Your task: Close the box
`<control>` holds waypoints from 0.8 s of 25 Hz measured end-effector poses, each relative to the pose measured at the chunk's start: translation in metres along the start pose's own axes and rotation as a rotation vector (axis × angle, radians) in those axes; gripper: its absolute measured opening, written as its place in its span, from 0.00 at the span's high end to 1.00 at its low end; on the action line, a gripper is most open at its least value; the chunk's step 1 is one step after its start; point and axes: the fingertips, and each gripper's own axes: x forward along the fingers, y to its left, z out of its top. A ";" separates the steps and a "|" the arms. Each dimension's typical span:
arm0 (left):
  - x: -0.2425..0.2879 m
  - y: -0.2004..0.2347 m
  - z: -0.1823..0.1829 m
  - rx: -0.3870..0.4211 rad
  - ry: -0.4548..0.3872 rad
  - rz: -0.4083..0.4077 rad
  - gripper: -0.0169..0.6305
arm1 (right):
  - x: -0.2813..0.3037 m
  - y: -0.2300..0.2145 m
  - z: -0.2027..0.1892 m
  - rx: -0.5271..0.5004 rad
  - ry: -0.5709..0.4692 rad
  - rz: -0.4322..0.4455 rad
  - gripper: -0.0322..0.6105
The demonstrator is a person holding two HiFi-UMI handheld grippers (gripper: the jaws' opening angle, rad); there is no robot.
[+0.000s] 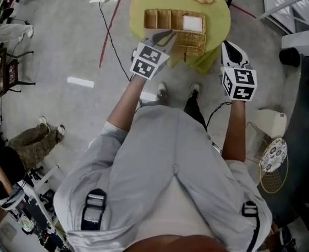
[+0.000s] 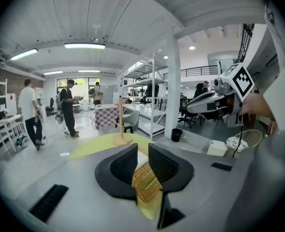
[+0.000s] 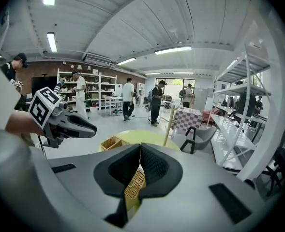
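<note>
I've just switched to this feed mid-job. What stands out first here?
The wicker box sits open on the round yellow table at the top of the head view, its lid folded out toward the person. The left gripper is at the lid's left edge with its jaws slightly apart. The right gripper is beside the table's right edge, jaws together.

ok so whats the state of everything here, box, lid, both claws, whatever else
woven wicker box: open, compartments exposed
wicker lid: folded out toward the person, not closed
white rectangular item: sitting in the box's right compartment
left claw: open, jaws slightly apart, wicker showing through the gap
right claw: shut, nothing held
wooden stand: upright on the round yellow table
</note>
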 end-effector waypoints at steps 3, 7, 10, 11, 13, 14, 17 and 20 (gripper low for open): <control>0.019 -0.010 -0.023 -0.064 0.050 0.011 0.79 | 0.011 -0.007 -0.011 -0.018 0.005 0.056 0.91; 0.047 -0.029 -0.055 -0.134 0.114 0.031 0.77 | 0.022 -0.025 -0.030 -0.022 0.010 0.117 0.91; 0.064 -0.044 -0.076 -0.191 0.152 0.044 0.76 | 0.031 -0.036 -0.049 -0.015 0.030 0.148 0.91; 0.068 -0.047 -0.083 -0.208 0.162 0.051 0.76 | 0.035 -0.037 -0.056 -0.009 0.040 0.160 0.91; 0.075 -0.052 -0.096 -0.240 0.180 0.065 0.75 | 0.040 -0.039 -0.069 -0.003 0.064 0.184 0.91; 0.079 -0.055 -0.103 -0.255 0.191 0.069 0.75 | 0.042 -0.040 -0.075 -0.003 0.075 0.193 0.91; 0.088 -0.060 -0.127 -0.298 0.222 0.079 0.76 | 0.050 -0.039 -0.092 0.000 0.109 0.216 0.91; 0.098 -0.065 -0.151 -0.344 0.252 0.084 0.77 | 0.057 -0.038 -0.106 0.005 0.139 0.236 0.91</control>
